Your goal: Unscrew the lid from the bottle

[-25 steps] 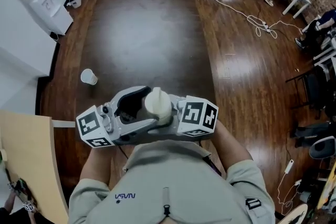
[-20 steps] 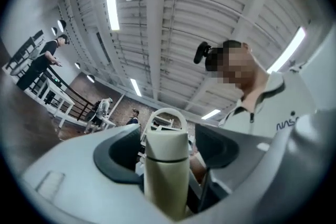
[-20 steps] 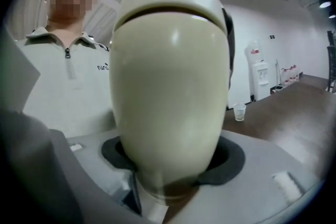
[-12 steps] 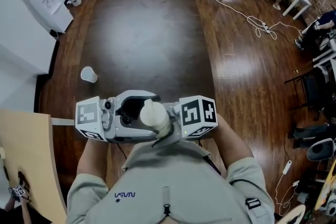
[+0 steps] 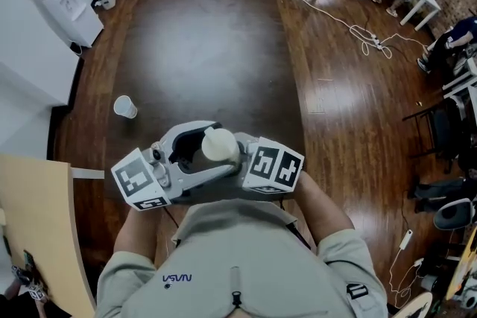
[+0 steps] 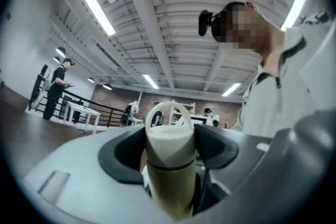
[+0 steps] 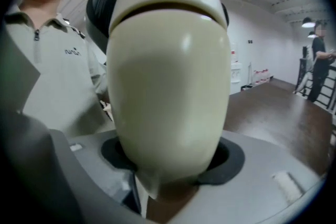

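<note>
Right claw (image 7: 170,168) clamps bottle (image 7: 168,86) (lid (image 6: 169,141) on).

cream bottle (image 7: 168,86) with cream lid (image 6: 169,147); right cube (image 5: 274,166) white with black squares; dark brown wood floor (image 5: 201,48) ahead of the jaws; white cup (image 5: 124,107) further left; pale grey shirt (image 5: 238,257) behind.

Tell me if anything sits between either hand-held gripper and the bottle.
Nothing visible does. The bottle stands right between the jaws of the left hand-held gripper, which have just closed further at its lid, and between those of the right hand-held gripper lower on its body.
</note>
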